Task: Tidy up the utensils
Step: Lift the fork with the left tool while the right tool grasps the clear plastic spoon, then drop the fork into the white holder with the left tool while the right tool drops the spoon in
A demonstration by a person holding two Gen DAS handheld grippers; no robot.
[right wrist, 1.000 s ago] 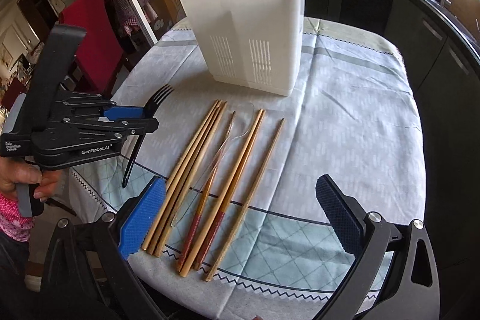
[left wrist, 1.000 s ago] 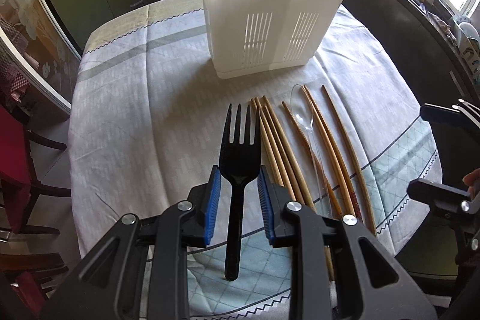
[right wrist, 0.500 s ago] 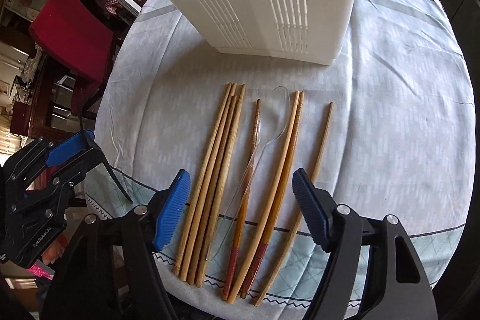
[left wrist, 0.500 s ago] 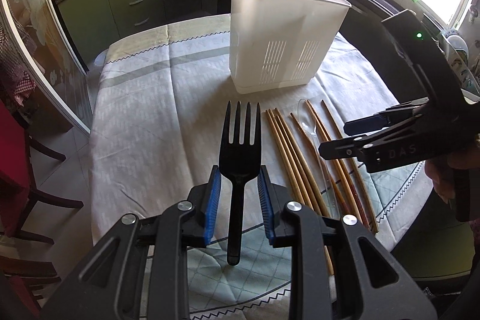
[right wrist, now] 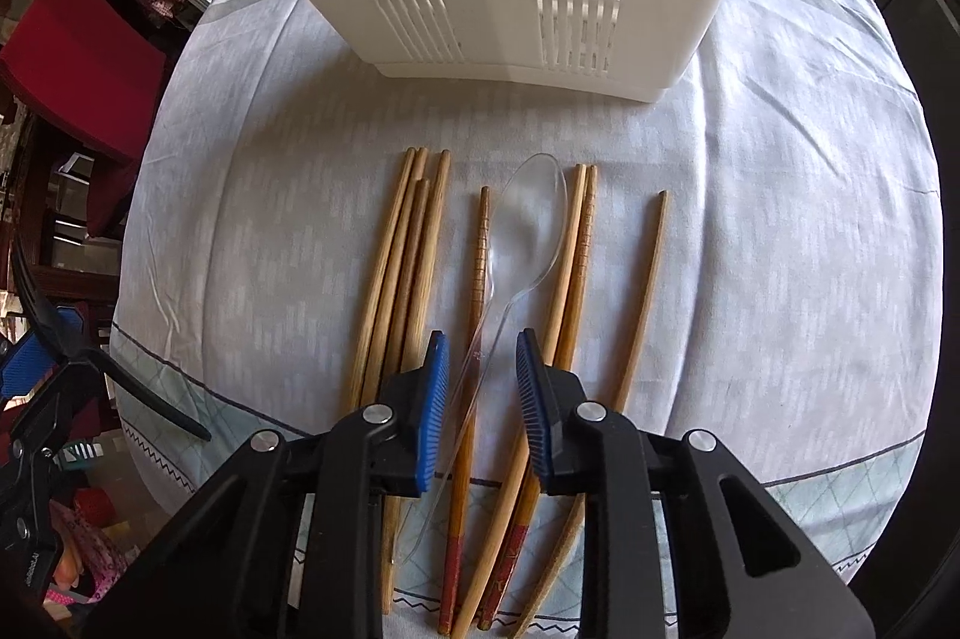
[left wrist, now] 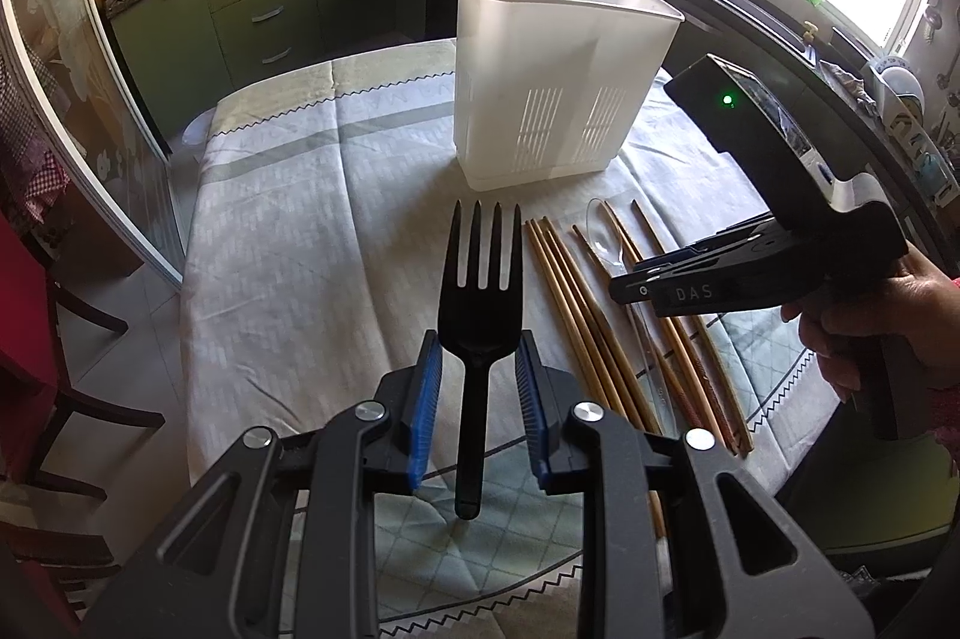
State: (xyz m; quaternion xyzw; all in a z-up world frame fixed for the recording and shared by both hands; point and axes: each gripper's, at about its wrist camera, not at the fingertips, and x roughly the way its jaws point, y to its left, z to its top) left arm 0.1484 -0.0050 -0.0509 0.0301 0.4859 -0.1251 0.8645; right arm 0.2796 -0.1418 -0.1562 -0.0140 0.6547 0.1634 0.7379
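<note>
Right wrist view: the right gripper [right wrist: 482, 387] is closing around the clear plastic spoon [right wrist: 521, 243] lying among chopsticks [right wrist: 414, 249] near the table's [right wrist: 780, 219] front edge, light, slippery, best pinched mid-handle, while the left gripper [left wrist: 478, 387] holds a black fork [left wrist: 478, 303].

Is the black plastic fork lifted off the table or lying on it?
Lifted. The black plastic fork sits between the left hand-held gripper pads, tines forward, above the tablecloth.
</note>
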